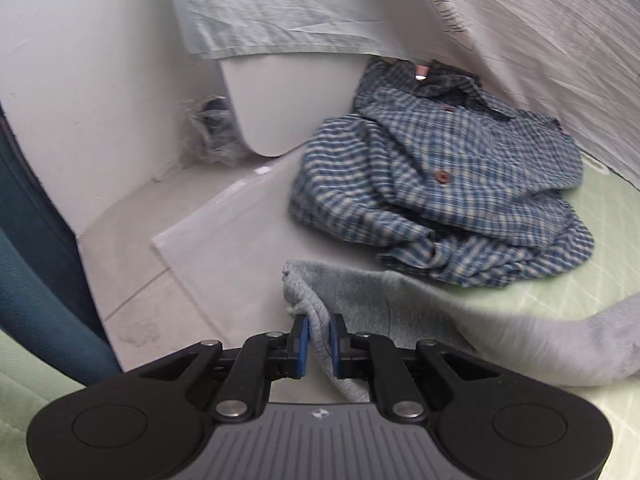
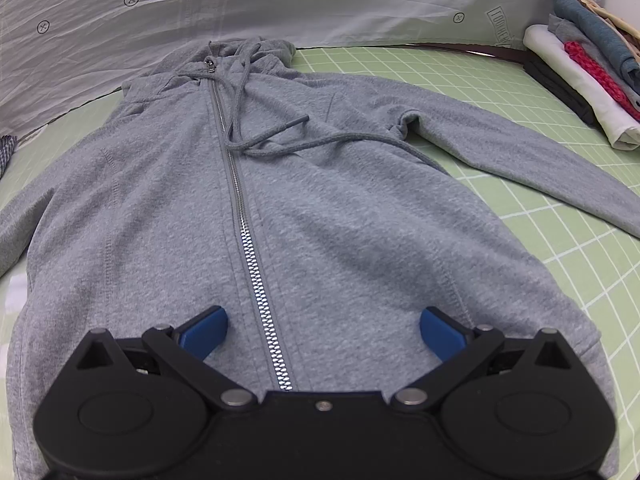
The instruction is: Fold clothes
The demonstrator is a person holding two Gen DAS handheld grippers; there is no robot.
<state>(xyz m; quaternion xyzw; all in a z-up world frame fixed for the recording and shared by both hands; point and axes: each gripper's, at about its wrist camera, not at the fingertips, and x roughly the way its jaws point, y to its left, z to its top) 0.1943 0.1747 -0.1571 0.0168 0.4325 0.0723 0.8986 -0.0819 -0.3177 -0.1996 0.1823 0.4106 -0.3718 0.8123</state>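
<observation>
Grey fleece was what I had pinched in my left gripper: the blue pads had come together on the cuff end of the hoodie's sleeve, with the fabric bunched between them and spilling out above the fingertips. I judged that hold was there to carry the sleeve across onto the body, the usual first fold for a garment with long arms. The rest of that sleeve trailed off to the right over the green gridded mat.

My right gripper hung above the hem with its jaws spread wide and nothing between them, one pad on each side of the zipper. I read that as a waiting post, ready to pin the body flat or take a hem corner.

The hoodie itself lay face up and zipped, hood toward the printed white sheet, its other sleeve stretched out to the side and its drawstrings loose across the chest. It was spread like that so the folds would land square.

A crumpled blue checked shirt sat near the mat's edge, apparently awaiting its turn, and a stack of folded clothes sat at the far corner, well clear of the work.
</observation>
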